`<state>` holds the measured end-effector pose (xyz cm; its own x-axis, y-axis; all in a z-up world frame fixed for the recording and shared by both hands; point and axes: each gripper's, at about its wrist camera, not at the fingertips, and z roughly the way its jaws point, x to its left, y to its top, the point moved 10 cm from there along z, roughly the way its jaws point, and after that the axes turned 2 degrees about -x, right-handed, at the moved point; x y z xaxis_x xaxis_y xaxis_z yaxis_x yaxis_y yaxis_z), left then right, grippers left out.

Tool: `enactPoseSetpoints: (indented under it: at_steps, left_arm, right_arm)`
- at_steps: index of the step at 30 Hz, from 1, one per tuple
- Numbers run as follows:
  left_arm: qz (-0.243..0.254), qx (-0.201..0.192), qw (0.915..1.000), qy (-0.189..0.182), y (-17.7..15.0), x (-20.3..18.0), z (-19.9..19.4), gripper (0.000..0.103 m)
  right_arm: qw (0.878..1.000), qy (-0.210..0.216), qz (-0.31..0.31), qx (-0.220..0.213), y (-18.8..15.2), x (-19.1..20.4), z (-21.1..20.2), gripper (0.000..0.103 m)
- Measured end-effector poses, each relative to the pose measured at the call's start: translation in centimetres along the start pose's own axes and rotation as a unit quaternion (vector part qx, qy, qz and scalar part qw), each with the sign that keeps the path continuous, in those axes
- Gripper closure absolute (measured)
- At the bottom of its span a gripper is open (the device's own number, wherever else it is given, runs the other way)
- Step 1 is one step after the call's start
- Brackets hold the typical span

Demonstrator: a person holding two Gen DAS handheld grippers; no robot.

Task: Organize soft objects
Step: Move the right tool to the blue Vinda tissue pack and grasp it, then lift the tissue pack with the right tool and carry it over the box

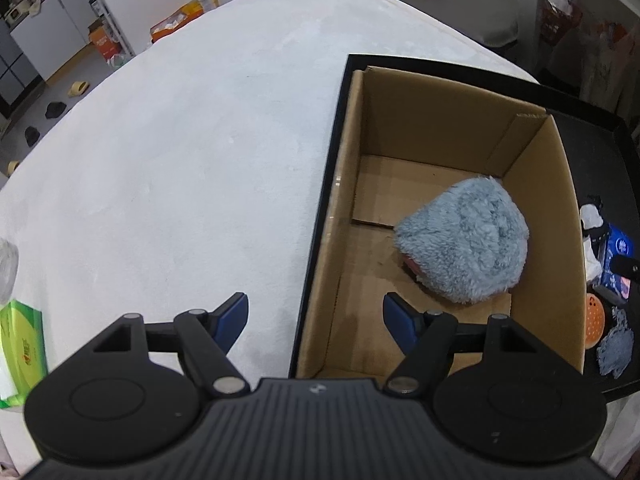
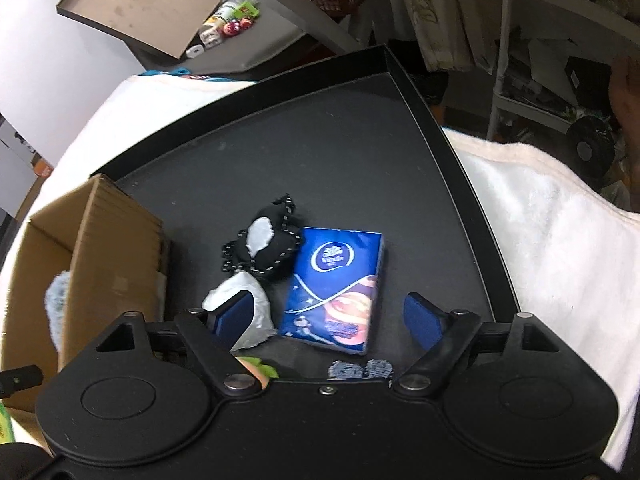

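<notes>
White-covered counter (image 1: pixel 180 160) carried a black tray (image 2: pixel 320 152). On the tray stood an open cardboard box (image 1: pixel 552 240) with a shaggy grey-blue plush (image 1: pixel 464 240) on its floor. Beside the box lay a blue tissue pack (image 2: pixel 334 288), its logo too small to read, and a black-and-white soft toy (image 2: pixel 264 252). Left hand-held gripper (image 1: pixel 316 318) stood wide apart, empty, above the box edge. Right hand-held gripper (image 2: pixel 328 316) was spread wide over the tissue pack, gripping nothing.

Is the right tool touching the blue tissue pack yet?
Apart. In the right wrist view the right tool is open around the blue tissue pack, with dark tray visible between the pack and the pad at picture right.
</notes>
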<state>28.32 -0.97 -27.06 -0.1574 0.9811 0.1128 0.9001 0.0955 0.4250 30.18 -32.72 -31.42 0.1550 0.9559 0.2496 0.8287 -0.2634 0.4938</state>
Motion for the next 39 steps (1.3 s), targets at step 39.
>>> enactPoseSetpoints:
  at_steps: [39]
  left_arm:
    - [-0.019,-0.026,0.9989,-0.033,1.0,-0.2,-2.7,0.030]
  right_arm:
    - [0.997,0.008,-0.060,-0.038,2.3,3.7,-5.4,0.052]
